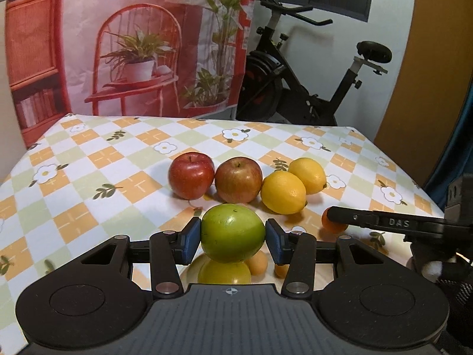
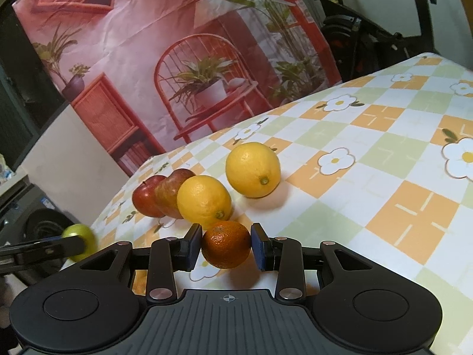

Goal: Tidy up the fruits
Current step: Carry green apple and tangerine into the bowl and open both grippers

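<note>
The left gripper [image 1: 233,233] is holding a green apple [image 1: 232,232], its jaws clamped on the apple's sides, lifted clear of the desk [image 1: 88,183]. Under it, at 6 o'clock, yellow and orange fruit [image 1: 224,272] are showing in part. Beyond, at 12 o'clock, two red apples [image 1: 191,175] [image 1: 239,180] are sitting side by side, touching; at 1 o'clock two lemons [image 1: 283,192] [image 1: 308,175] are lying against each other. The right gripper [image 2: 226,247] is gripping a mandarin [image 2: 226,244], jaws clamped on it, just above the cloth, with the nearer lemon [image 2: 204,201] just beyond at 11 o'clock.
</note>
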Available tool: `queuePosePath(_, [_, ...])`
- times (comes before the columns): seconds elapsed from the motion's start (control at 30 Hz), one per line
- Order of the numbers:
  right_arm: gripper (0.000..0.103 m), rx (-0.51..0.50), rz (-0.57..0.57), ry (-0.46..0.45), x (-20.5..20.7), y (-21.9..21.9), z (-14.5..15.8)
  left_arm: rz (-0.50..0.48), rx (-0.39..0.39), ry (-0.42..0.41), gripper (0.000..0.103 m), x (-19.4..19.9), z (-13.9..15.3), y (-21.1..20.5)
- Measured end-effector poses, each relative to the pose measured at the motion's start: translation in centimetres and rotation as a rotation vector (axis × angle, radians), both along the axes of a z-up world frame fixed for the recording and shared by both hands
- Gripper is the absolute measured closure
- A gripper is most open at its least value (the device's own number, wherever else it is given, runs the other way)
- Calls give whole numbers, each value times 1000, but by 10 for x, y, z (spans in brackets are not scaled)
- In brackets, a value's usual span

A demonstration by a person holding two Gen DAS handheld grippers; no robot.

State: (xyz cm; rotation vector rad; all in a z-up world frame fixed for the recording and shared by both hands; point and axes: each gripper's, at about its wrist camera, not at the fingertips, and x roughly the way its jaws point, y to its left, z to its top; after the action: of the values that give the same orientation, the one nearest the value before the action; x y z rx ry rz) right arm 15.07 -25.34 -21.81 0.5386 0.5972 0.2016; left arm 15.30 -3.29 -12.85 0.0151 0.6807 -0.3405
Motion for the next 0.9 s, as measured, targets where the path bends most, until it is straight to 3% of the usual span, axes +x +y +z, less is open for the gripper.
queuePosePath(0.33, [70,-92,80,-54,-27,31,38,-55,-2,47,53,-43,1,17])
queuePosePath(0.53, [70,-121,164,-37,-49,55,36,-92,20,75,53,-55,-7,19])
queuePosePath(0.9, [70,-124,170,-19,-55,59,28,-125,39,117,53,-59,-19,17])
